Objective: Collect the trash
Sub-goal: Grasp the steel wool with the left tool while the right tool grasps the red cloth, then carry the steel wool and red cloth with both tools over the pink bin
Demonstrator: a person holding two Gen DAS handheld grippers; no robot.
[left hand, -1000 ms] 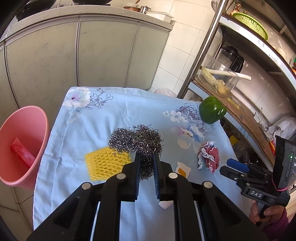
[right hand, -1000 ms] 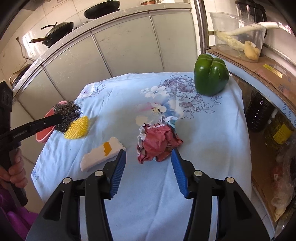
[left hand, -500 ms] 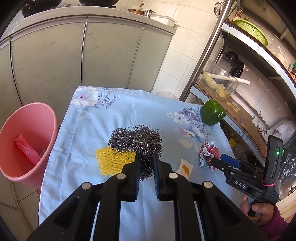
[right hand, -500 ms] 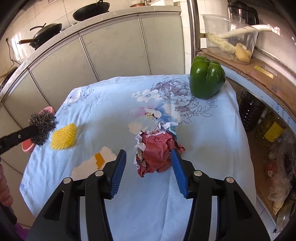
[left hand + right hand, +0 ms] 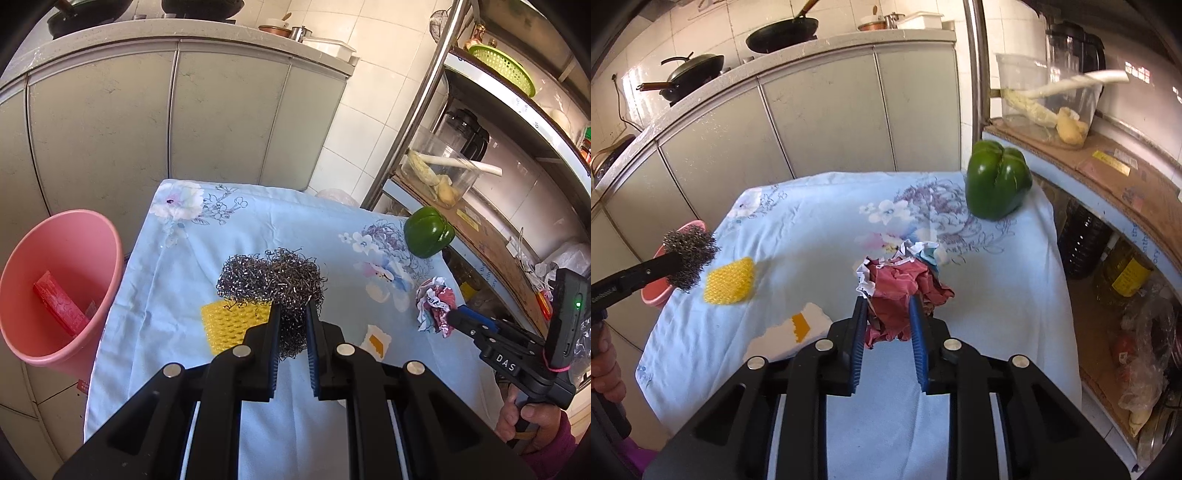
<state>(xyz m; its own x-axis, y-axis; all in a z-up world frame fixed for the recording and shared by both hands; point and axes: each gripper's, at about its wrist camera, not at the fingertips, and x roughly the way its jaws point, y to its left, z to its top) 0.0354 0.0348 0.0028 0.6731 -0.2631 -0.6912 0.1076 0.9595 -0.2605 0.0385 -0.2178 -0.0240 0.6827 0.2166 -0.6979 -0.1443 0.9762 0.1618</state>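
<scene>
Left gripper (image 5: 291, 314) clamps steel wool scourer (image 5: 271, 275), lifted over table toward pink bin (image 5: 61, 288). Right gripper (image 5: 888, 306), jaws just closing, pinches crumpled red wrapper (image 5: 899, 284) on blue floral cloth (image 5: 812, 210), likely for binning.

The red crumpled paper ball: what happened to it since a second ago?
The right claw has just been closing its blue fingers and now squeezes the red crumpled paper ball, which was lying free between them before. The left claw kept gripping the grey steel-wool scrubber. The green bell pepper and yellow mesh pad stayed put.
</scene>
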